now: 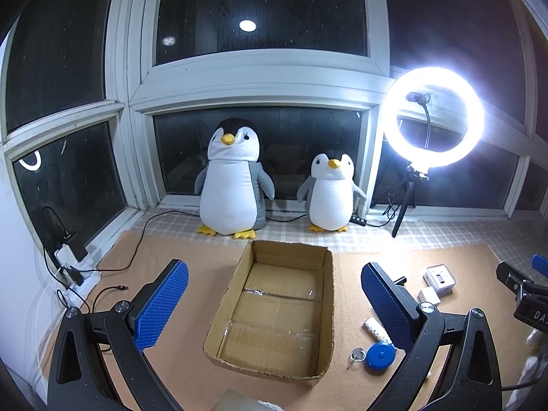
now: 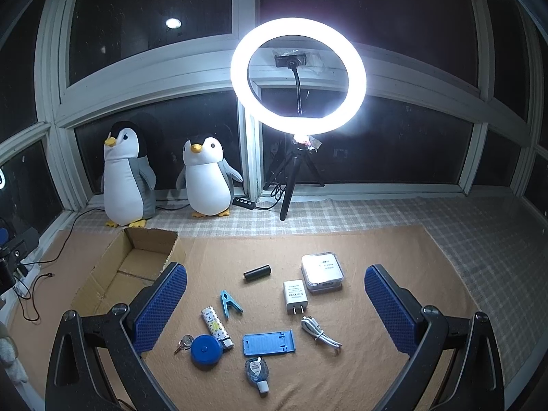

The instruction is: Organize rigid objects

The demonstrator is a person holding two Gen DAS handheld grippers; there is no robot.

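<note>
Both the left gripper and right gripper have fingers wide apart holding nothing, so the round black tube might roll away if bumped before reaching the cardboard box.

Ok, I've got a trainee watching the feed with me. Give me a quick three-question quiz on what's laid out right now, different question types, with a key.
1. True or false: the cardboard box already holds some of the small items.
2. Multiple choice: which item lies touching the round blue tape measure? A) the white charger plug B) the keys C) the black cylinder
3. Fill in: the left gripper and the right gripper both have their jaws ____.

Key:
1. False; only its taped bottom shows.
2. B
3. Open, nothing between the blue pads.
</note>
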